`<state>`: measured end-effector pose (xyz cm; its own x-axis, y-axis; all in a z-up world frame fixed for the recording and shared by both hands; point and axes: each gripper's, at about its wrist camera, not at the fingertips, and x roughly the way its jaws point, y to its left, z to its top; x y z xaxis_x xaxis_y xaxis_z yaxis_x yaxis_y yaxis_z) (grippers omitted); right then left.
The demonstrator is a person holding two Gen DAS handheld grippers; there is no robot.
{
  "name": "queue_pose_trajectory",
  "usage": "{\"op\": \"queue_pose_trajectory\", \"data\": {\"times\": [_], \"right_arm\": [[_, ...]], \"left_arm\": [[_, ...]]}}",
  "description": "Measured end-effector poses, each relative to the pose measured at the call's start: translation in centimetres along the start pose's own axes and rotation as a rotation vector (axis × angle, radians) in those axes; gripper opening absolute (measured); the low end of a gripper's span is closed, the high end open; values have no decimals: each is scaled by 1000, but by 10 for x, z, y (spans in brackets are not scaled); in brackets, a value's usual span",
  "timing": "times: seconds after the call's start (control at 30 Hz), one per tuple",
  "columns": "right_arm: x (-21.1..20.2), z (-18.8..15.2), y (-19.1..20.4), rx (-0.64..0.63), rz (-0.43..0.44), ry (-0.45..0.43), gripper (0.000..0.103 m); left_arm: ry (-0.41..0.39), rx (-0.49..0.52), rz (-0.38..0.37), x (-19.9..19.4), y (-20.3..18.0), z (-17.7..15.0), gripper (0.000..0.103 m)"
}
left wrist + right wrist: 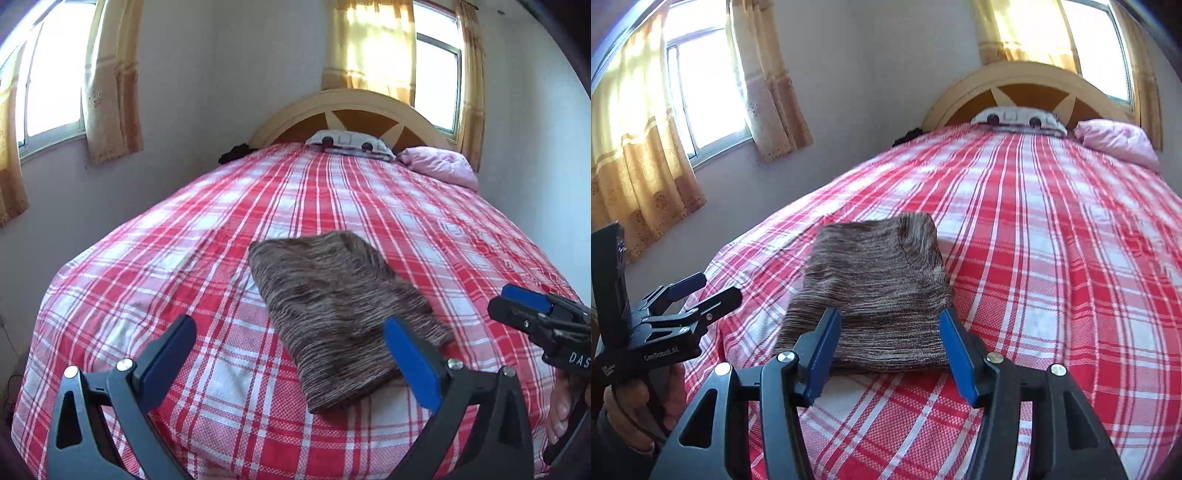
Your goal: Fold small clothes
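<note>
A brown and beige marled knit garment (340, 310) lies folded into a thick rectangle on the red and white plaid bedspread (229, 229). It also shows in the right wrist view (882, 291). My left gripper (291, 343) is open and empty, held just in front of the garment's near left side. It appears at the left of the right wrist view (705, 288). My right gripper (890, 325) is open and empty, its fingertips just before the garment's near edge. It shows at the right edge of the left wrist view (517, 302).
A curved wooden headboard (351, 107) stands at the far end with a white pillow (347, 142) and a pink pillow (443, 164). Curtained windows (55, 74) are on the left and back walls. The bed's left edge drops beside the wall.
</note>
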<state>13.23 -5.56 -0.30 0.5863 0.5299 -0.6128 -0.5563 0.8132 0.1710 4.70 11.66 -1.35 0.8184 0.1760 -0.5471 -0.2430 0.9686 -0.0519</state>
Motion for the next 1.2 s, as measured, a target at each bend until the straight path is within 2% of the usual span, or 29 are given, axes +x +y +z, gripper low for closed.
{"op": "queue_pose_trajectory", "data": {"times": [0.1, 0.27, 1.2], "right_arm": [[-23, 3, 5, -10, -26, -51, 57], [-46, 7, 6, -8, -36, -87, 58], [-74, 8, 13, -3, -56, -131, 58]], "left_arm": [[-17, -1, -30, -11, -3, 3, 103], [-46, 0, -45, -23, -8, 7, 103], [-77, -25, -66, -42, -12, 11, 103]]}}
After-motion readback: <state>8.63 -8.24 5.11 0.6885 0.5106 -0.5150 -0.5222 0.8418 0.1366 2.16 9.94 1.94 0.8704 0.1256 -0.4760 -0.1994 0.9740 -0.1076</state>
